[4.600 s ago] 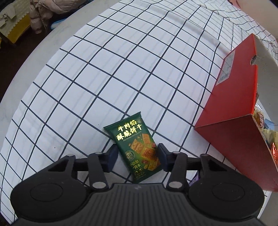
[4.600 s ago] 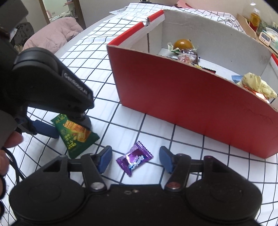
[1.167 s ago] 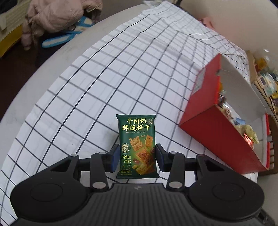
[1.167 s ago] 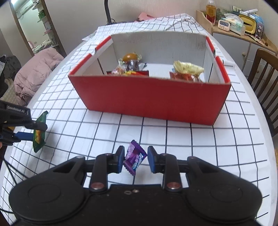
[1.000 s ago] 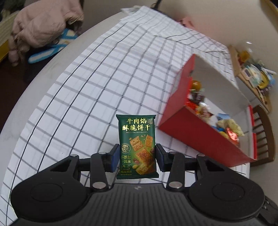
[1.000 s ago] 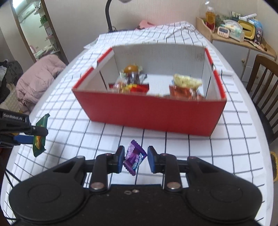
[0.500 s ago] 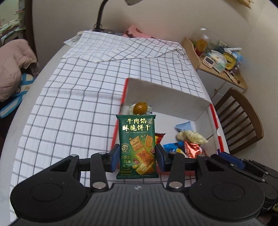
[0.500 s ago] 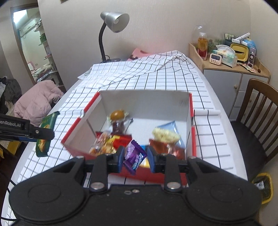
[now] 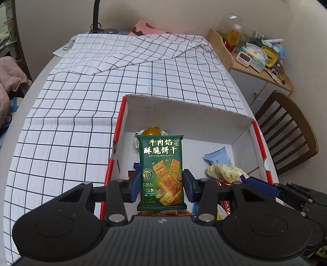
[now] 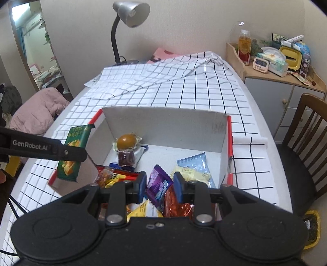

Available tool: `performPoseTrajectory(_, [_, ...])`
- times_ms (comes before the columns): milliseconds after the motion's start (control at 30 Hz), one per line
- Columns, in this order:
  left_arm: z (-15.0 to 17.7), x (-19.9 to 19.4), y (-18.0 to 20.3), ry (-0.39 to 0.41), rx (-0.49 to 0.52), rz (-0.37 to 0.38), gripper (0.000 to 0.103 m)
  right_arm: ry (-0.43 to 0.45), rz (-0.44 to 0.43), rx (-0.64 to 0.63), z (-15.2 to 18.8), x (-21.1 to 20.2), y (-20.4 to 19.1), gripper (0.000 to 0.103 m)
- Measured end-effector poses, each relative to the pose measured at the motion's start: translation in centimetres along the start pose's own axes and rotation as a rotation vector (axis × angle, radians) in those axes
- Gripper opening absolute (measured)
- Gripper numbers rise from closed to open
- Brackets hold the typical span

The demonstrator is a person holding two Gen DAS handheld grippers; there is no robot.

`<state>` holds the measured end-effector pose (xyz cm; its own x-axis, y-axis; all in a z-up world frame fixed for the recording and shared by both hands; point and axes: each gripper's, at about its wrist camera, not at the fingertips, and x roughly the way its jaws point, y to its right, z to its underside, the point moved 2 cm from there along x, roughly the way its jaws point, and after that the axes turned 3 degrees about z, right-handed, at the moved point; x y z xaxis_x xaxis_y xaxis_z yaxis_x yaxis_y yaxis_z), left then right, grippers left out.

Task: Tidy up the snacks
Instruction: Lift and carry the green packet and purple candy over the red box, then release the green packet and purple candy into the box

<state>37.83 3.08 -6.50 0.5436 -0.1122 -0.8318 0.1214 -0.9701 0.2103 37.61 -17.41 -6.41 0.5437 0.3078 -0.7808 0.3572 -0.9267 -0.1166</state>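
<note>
My left gripper (image 9: 161, 187) is shut on a green biscuit packet (image 9: 160, 163), held upright over the near left part of the red box (image 9: 117, 131). From the right wrist view the same packet (image 10: 74, 151) hangs at the box's left wall under the left gripper's arm. My right gripper (image 10: 159, 187) is shut on a purple candy wrapper (image 10: 158, 187) above the box's near side. The box (image 10: 229, 131) has white inner walls and holds several snacks: a round amber sweet (image 10: 126, 141), a pale blue packet (image 10: 194, 163) and a yellow-white bag (image 10: 191, 176).
The box sits on a table with a black-checked white cloth (image 9: 67, 122), folded at the far end. A desk lamp (image 10: 128, 15) stands at the back. A wooden chair (image 10: 306, 131) and a cluttered side cabinet (image 10: 282, 67) are on the right; a pink jacket (image 10: 38, 110) lies left.
Both grippers have carried their snacks forward from the near table to above the box. The left gripper has also swung round from the box's left side.
</note>
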Motion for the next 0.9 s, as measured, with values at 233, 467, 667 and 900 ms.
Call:
performPoseTrajectory(233, [0.8,2.5,0.5,-0.045,0.044,-0.003,0.043,-0.044,0.002,-0.012,0.8,2.5,-0.2,0.028])
performPoseTrajectory(467, [1.5,3.8,0.6,-0.073,0.064,-0.008,0.043,-0.071,0.000,-0.026,1.7,3.7,-0.2,0.028])
performPoseTrajectory(667, [2.0,4.3,0.2,-0.089,0.055,-0.003,0.054,-0.083,0.005,-0.032,2.2,4.0,-0.1,0.029])
performPoseTrajectory(900, [2.1,3.5,-0.1,-0.066,0.036,0.034,0.064,-0.061,-0.018,-0.001,2.5,3.5,0.3,0.031])
